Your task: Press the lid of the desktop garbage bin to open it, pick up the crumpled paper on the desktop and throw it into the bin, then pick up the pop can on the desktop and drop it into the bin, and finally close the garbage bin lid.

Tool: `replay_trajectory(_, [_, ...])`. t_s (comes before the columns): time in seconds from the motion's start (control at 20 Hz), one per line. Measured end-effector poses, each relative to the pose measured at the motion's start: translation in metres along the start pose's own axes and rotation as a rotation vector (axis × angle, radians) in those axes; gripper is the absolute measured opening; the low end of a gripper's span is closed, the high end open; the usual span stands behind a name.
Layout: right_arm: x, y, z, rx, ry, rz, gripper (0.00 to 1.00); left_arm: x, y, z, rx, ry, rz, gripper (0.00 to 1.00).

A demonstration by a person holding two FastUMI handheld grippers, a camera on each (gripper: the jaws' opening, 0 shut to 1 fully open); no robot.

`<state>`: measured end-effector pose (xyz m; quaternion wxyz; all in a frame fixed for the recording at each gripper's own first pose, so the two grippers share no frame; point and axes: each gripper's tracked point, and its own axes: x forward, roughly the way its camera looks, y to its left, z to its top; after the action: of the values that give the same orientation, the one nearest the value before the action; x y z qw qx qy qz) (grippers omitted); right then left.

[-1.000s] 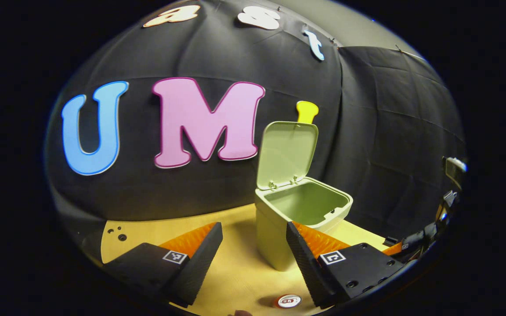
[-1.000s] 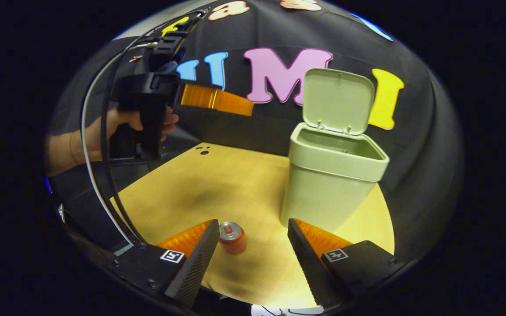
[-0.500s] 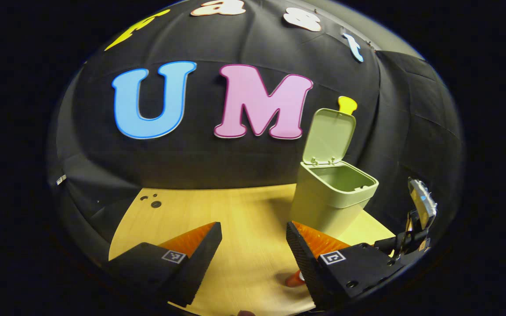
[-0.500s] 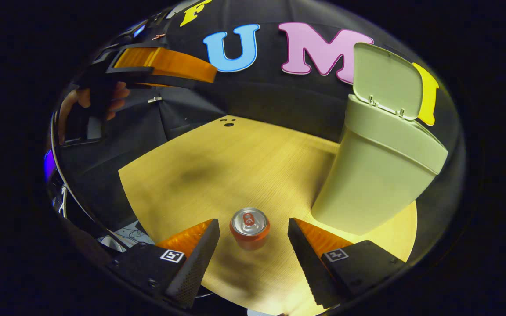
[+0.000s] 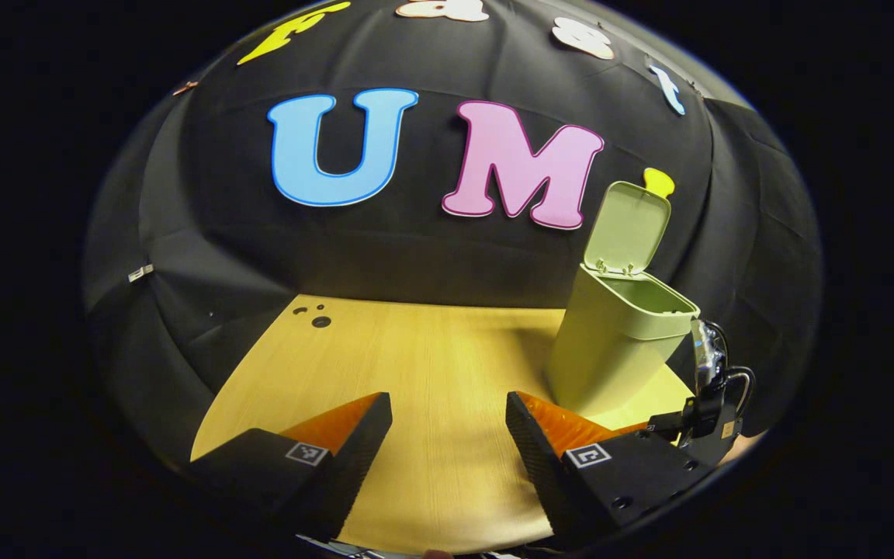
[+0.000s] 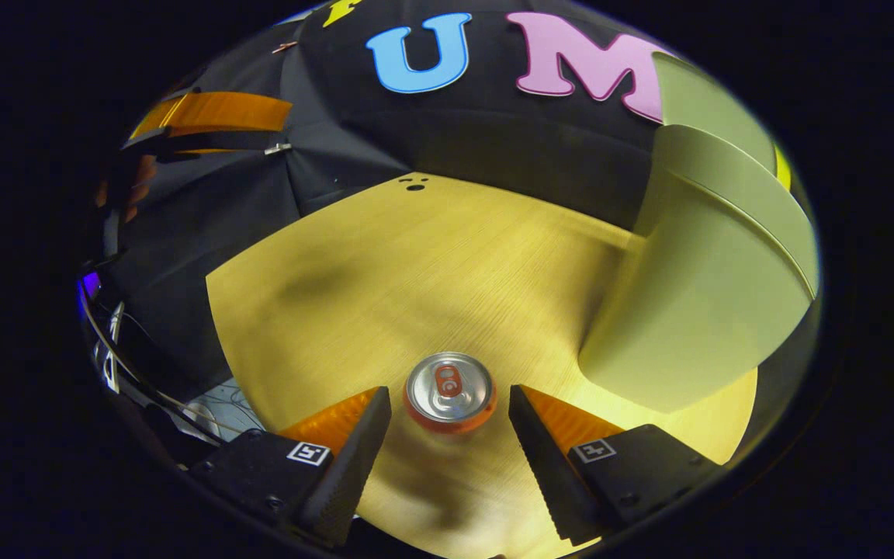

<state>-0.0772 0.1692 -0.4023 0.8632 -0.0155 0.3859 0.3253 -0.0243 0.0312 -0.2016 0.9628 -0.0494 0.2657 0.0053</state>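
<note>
- Your right gripper (image 6: 447,435) is over the near part of the worktop (image 6: 385,279), looking steeply down. Its fingers are spread wide; their inner faces are flat and finely textured, and they hold nothing.
- The can (image 6: 449,392) stands upright on the worktop, near its front edge. It sits between the right gripper's fingertips, level with them, with a gap on each side; neither finger touches it.
- The can is a short cylinder. Its top is bright, round metal with a pull tab at the centre; the wall below the rim is red.
- The bin (image 6: 711,295) stands on the right side of the worktop, close to the right edge and near the back wall. It is smooth, matte, pale green plastic: a box with rounded corners that tapers toward the base, with a thicker collar around the mouth.
- The lid (image 5: 624,226) is a flat panel with rounded corners, hinged at the back rim of the bin (image 5: 618,341). It stands upright, so the mouth is fully open.
- Your left gripper (image 5: 447,442) is held above the front edge of the worktop (image 5: 416,373), facing the back wall. Its fingers are spread wide with only bare worktop between them.
- The worktop is light wood with a fine straight grain. A few small dark holes sit near its back left corner.
- You cannot tell from either view whether the paper lies inside the bin.
</note>
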Motion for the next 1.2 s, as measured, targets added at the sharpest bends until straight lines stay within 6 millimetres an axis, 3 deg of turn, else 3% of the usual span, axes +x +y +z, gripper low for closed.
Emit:
replay_trajectory(0.45, [0.022,-0.007,-0.01,-0.011,0.052,-0.026,0.98,-0.001,0.006,-0.017,-0.012,0.037,0.0,0.95])
replay_trajectory(0.55, [0.026,-0.006,-0.009,0.01,0.055,-0.023,0.84,0.002,0.007,-0.02,-0.019,0.047,0.002,0.95])
replay_trajectory(0.7, [0.02,-0.006,-0.005,0.023,0.045,-0.027,0.83,0.005,0.01,-0.023,-0.015,0.057,0.004,0.95])
replay_trajectory(0.95, [-0.012,-0.013,0.029,0.027,-0.026,-0.039,0.83,0.01,0.003,-0.023,-0.015,0.057,-0.03,0.95])
replay_trajectory(1.2, [-0.06,-0.02,0.083,0.076,-0.11,-0.025,0.83,0.017,-0.006,-0.031,0.012,0.079,-0.056,0.95])
